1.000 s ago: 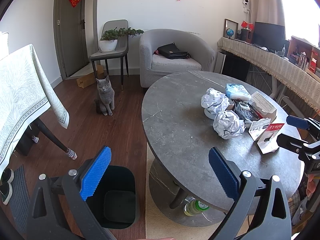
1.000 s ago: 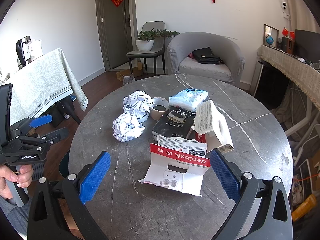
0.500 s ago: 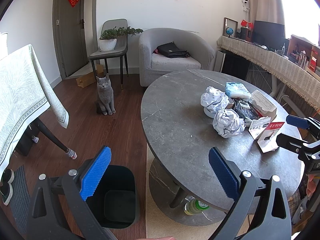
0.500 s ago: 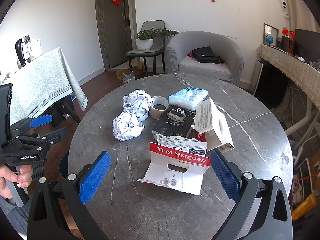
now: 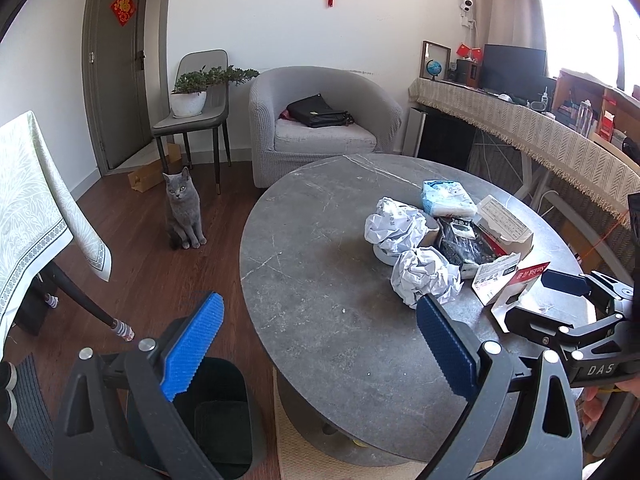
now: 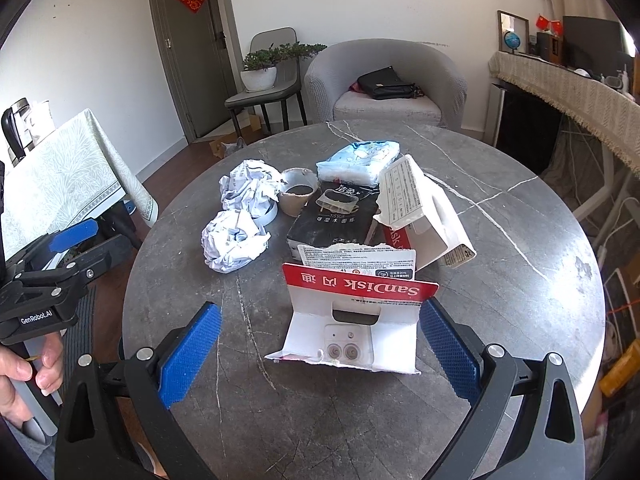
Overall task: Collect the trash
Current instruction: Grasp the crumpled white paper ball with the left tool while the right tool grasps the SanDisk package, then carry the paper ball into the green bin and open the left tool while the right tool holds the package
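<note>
Trash lies on the round grey table (image 6: 500,240): a torn SanDisk card package (image 6: 352,320), two crumpled paper balls (image 6: 232,240) (image 6: 250,188), a black tissue pack (image 6: 332,220), a white box (image 6: 416,208), a blue-white pack (image 6: 358,162) and a tape roll (image 6: 296,196). My right gripper (image 6: 320,356) is open, its blue pads either side of the SanDisk package, just above the table. My left gripper (image 5: 320,344) is open and empty, over the table's left edge. A black bin (image 5: 224,412) stands on the floor below it. The near paper ball (image 5: 424,276) lies just beyond its right pad.
A grey cat (image 5: 182,208) sits on the wood floor left of the table. A cloth-covered table (image 5: 36,200) is at the left. An armchair (image 5: 320,120) with a black bag and a chair with a plant (image 5: 196,96) stand behind. A long counter (image 5: 540,136) runs along the right.
Both grippers have moved forward toward the trash, so the SanDisk package now sits between the right gripper's pads. Both stay open.
</note>
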